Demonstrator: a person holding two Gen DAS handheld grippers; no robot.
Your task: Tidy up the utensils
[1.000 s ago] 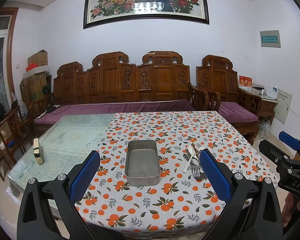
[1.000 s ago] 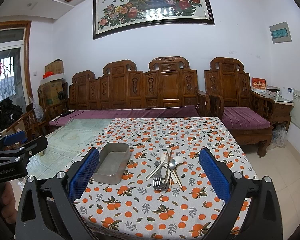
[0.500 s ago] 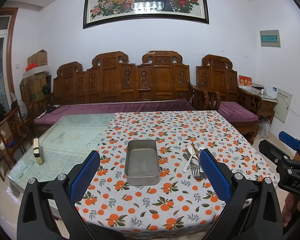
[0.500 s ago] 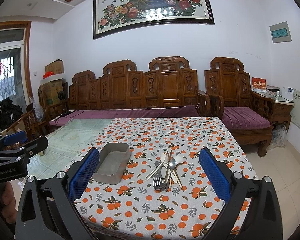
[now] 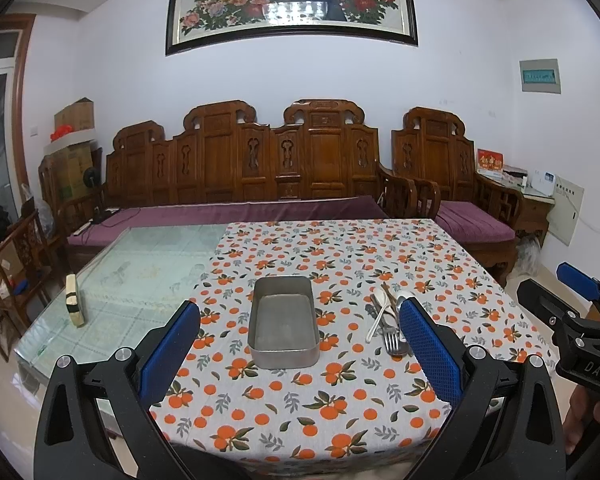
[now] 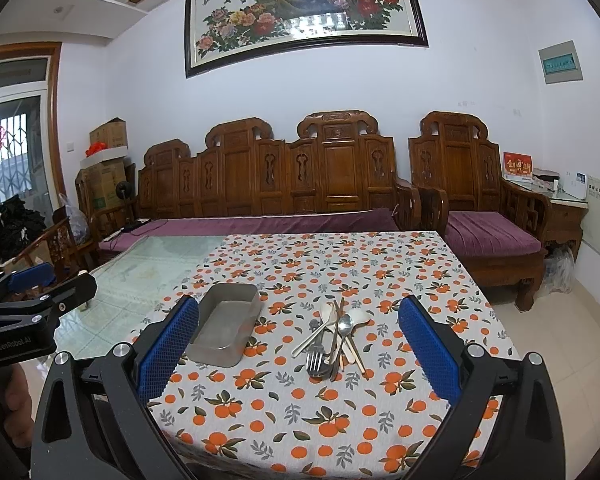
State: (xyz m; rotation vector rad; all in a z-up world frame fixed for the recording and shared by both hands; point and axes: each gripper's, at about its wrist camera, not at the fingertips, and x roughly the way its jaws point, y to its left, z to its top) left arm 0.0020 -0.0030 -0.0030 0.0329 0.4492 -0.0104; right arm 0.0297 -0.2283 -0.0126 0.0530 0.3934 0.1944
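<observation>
An empty rectangular metal tray (image 5: 283, 322) sits on the orange-patterned tablecloth (image 5: 340, 412); it also shows in the right wrist view (image 6: 225, 329). To its right lies a pile of utensils (image 6: 332, 334): a fork, spoons and chopsticks, also seen in the left wrist view (image 5: 386, 322). My left gripper (image 5: 298, 350) is open and empty, held near the table's front edge facing the tray. My right gripper (image 6: 298, 350) is open and empty, near the front edge facing the utensil pile. Each gripper shows at the side of the other's view.
The cloth covers the right part of a glass-topped table (image 5: 140, 264). A small yellow block (image 5: 74, 300) stands on the glass at the left. A carved wooden bench (image 5: 260, 176) with purple cushions stands behind the table, an armchair (image 6: 480, 208) at the right.
</observation>
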